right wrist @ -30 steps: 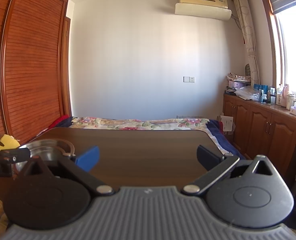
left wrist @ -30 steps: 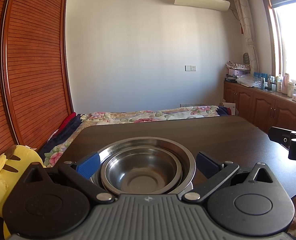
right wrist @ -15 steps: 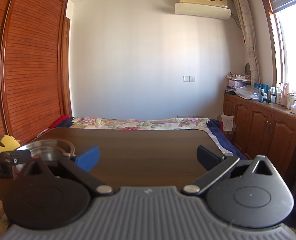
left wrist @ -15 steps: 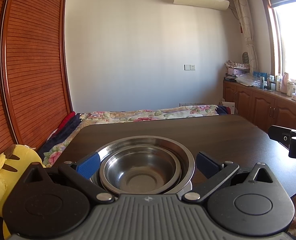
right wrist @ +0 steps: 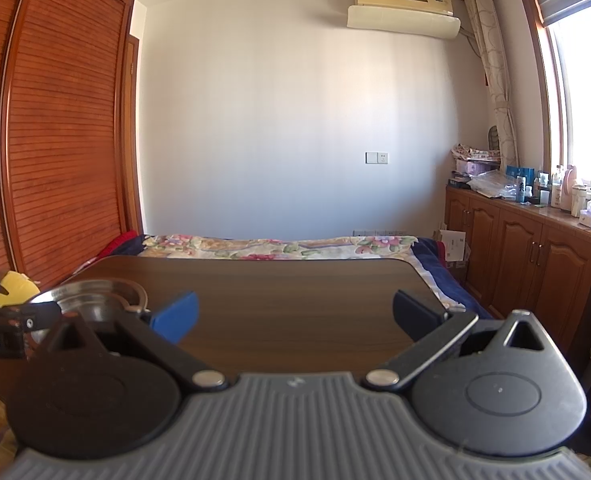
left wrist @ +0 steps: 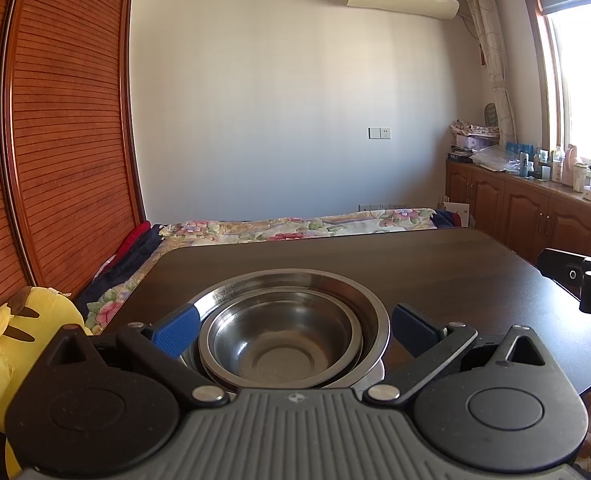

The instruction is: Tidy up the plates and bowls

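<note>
Two steel bowls sit nested on the dark bench (left wrist: 435, 264), the small bowl (left wrist: 279, 344) inside the big bowl (left wrist: 369, 308), near the bench's left front corner. My left gripper (left wrist: 293, 328) is released, its blue-padded fingers (left wrist: 173, 330) spread wide to either side of the stack; whether they touch the big bowl's rim I cannot tell. My right gripper (right wrist: 295, 314) is also released and holds nothing, hovering over bare bench well to the right of the bowls. From the right wrist view the stack shows at the far left, partly behind my left gripper. A yellow plush toy (left wrist: 11, 344) lies off the bench's left edge, and a flowered bed cover (right wrist: 279, 246) lies beyond the far edge.
</note>
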Motion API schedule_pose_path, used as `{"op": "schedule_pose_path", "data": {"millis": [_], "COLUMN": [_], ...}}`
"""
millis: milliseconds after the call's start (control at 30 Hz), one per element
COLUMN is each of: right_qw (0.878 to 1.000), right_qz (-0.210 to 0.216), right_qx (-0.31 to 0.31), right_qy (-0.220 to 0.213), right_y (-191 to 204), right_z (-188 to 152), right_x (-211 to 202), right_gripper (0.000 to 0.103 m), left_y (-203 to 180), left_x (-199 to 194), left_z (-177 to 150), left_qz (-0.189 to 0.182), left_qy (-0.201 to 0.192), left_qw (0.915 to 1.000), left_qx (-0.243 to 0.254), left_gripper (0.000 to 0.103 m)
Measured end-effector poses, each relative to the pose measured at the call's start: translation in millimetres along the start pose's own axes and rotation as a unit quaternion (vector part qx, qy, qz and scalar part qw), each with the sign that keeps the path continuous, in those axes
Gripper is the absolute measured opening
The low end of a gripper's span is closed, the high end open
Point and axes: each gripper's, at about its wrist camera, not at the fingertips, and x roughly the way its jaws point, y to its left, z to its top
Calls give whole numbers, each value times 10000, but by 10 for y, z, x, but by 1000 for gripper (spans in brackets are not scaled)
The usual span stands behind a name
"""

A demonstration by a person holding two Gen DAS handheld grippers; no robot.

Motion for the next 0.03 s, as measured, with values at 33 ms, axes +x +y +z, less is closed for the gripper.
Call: {"op": "schedule_pose_path", "data": {"millis": [33], "right_qw": [10000], "right_qz": [-1], "right_qx": [0], "right_qy": [-3], "right_y": [3], "right_z": [0], "right_x": [-3], "right_gripper": [103], "left_y": [0], "left_x": [1], "left_z": [-3], "left_qz": [8], "left_qy": [0], "left_qw": [10000], "left_qx": [-2], "left_gripper": [103]}}
